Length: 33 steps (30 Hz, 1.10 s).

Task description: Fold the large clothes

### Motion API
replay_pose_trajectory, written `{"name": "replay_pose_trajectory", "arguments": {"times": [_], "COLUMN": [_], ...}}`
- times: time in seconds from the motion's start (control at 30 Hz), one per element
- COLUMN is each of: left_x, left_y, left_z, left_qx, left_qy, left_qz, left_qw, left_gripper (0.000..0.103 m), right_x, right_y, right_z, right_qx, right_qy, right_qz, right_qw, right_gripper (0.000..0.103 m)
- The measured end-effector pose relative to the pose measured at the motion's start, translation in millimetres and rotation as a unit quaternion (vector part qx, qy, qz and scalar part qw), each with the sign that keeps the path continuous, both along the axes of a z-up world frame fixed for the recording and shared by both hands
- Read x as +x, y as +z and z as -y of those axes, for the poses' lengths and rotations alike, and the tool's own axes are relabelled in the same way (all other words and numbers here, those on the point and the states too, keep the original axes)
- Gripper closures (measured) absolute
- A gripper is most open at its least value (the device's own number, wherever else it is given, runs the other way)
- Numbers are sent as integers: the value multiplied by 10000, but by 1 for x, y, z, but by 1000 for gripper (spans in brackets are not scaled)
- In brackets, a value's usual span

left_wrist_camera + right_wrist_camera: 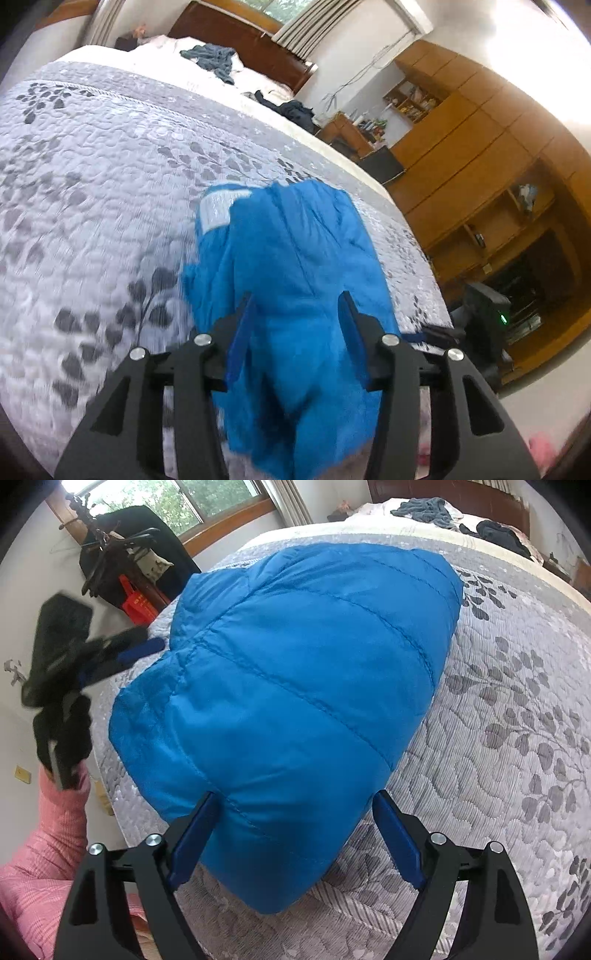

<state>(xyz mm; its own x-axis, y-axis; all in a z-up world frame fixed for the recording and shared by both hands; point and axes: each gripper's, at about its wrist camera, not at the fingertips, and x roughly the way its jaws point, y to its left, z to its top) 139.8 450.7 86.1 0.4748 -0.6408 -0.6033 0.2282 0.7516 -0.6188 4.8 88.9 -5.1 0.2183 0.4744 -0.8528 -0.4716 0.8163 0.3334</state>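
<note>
- Jacket (295,686): a blue quilted puffer, lying bundled on the grey leaf-patterned bedspread (517,738) near the foot corner of the bed, already doubled over on itself. To my eye the folding is well along.
- Far to the left of the right-hand fingers, a pink sleeve (48,830) holds the left gripper (147,646) beside the jacket's outer edge. It is blurred in that view, and I cannot tell whether its tip touches the fabric.
- From the left wrist, the left gripper (297,299) has its blue pads (242,332) apart, with jacket cloth (295,258) bunched between and beyond them. The pads flank the cloth loosely rather than pinching it, so I read them as released.
- The right gripper (295,801) stands spread wide, its blue pads (192,834) either side of the jacket's near rounded end. The left pad lies against or just beside the fabric; the right one is clear of it. Nothing is gripped.
- Both tools seem placed at opposite ends to square up or press the bundle.
- Beyond the fingertips, loose dark clothes (502,535) wait by the headboard.
</note>
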Motion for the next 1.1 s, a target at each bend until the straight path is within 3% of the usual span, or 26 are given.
{"name": "replay_pose_trajectory", "arguments": {"times": [0.1,0.2,0.33,0.6,0.77,0.97,1.1], "left_x": [19,28,30,27,33,24,8], "left_y": [-3,-8,-30,-43,-51,-39,-16], "left_z": [3,1,-17,1,-2,-9,-9], "left_qx": [146,375,171,738,604,468,633], "left_qy": [8,195,212,103,76,182,290], "left_qz": [-72,-305,-618,-471,-587,-598,-305], "left_qw": [9999,9986,9977,9961,9964,9969,9971], "left_gripper": [58,68,69,68,67,68,66], "right_x": [1,3,5,7,8,6,7], "right_y": [2,2,1,4,3,2,0], "right_z": [1,0,-3,-18,-22,-23,-21], "right_qx": [-52,-59,-71,-191,-203,-237,-216], "right_qy": [-17,-22,9,28,19,29,35], "right_qz": [30,8,-16,77,96,135,125], "right_qw": [10000,10000,10000,9998,9997,9996,9997], "right_gripper": [17,17,17,17,17,17,17]}}
